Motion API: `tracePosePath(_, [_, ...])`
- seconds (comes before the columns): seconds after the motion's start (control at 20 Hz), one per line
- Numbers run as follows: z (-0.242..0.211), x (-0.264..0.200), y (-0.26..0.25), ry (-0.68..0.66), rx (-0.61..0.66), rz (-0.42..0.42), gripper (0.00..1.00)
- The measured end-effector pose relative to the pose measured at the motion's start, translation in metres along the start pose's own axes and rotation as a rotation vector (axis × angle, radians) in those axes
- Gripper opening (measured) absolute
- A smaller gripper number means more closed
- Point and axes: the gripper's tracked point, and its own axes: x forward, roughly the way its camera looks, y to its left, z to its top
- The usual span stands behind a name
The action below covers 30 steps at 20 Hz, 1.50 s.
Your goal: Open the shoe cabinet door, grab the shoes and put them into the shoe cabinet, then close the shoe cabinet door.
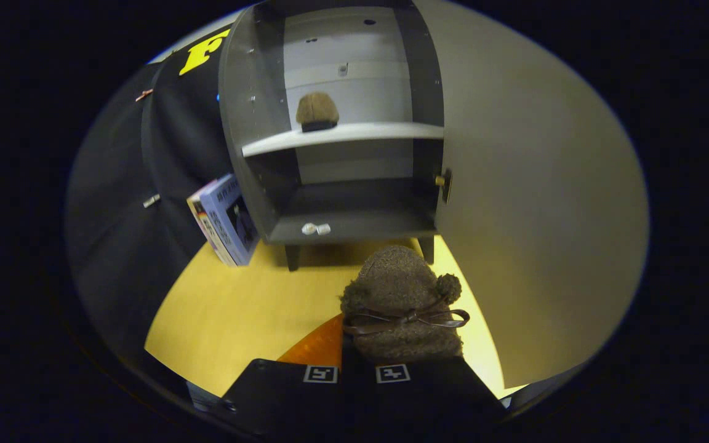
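Note:
The grey shoe cabinet [250,123] stands open ahead of me on the yellow table, its door [533,203] swung wide to the right with a small knob [439,180] on its edge. One brown fuzzy shoe [317,111] sits on the white middle shelf [342,134]. A second brown fuzzy shoe [400,301] with a dark ribbon bow is held up in front of the cabinet's bottom compartment, toe pointing at it. My gripper [356,363] is shut on this shoe's rear edge, the fingers nearly together.
Two books [225,218] lean against the cabinet's left side. Small white bits [316,229] lie on the front of the bottom shelf. An orange patch [317,349] shows on the table just under the held shoe. Black cloth wall lies left.

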Motion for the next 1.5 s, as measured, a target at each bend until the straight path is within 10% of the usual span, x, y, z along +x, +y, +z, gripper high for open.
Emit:
tracePosePath(0.7, [0.285, 0.063, 0.04, -0.133, 0.055, 0.075, 0.08])
tracePosePath(1.5, [0.319, 0.262, 0.008, -0.021, -0.033, -0.068, 0.08])
